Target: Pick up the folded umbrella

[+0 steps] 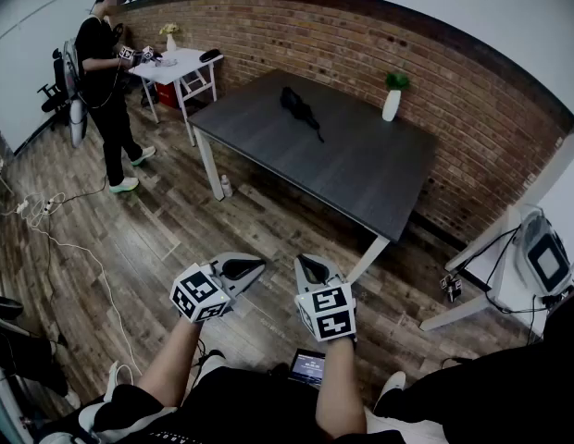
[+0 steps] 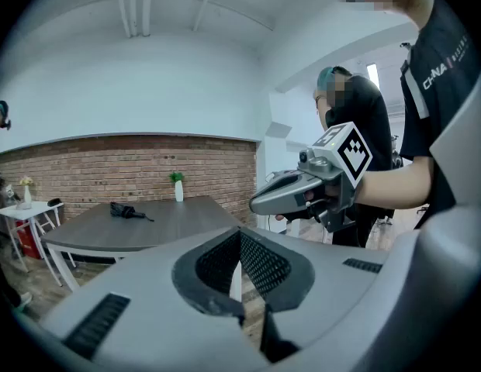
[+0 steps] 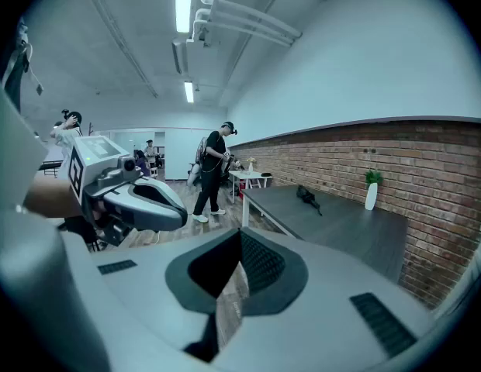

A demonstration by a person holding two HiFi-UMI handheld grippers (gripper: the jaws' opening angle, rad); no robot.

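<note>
The black folded umbrella (image 1: 299, 109) lies well ahead of my fingers (image 3: 260, 263) on the dark grey rectangular desk (image 1: 361, 169), far out of reach. I judge the best move is to step closer, spread one pair of fingers early, and close across the bundle's narrow width. My left gripper (image 1: 255, 265) and right gripper (image 1: 305, 265) are both empty, fingers pressed together. I hold them side by side, forearms out, tips tilted slightly down toward the desk.
</note>
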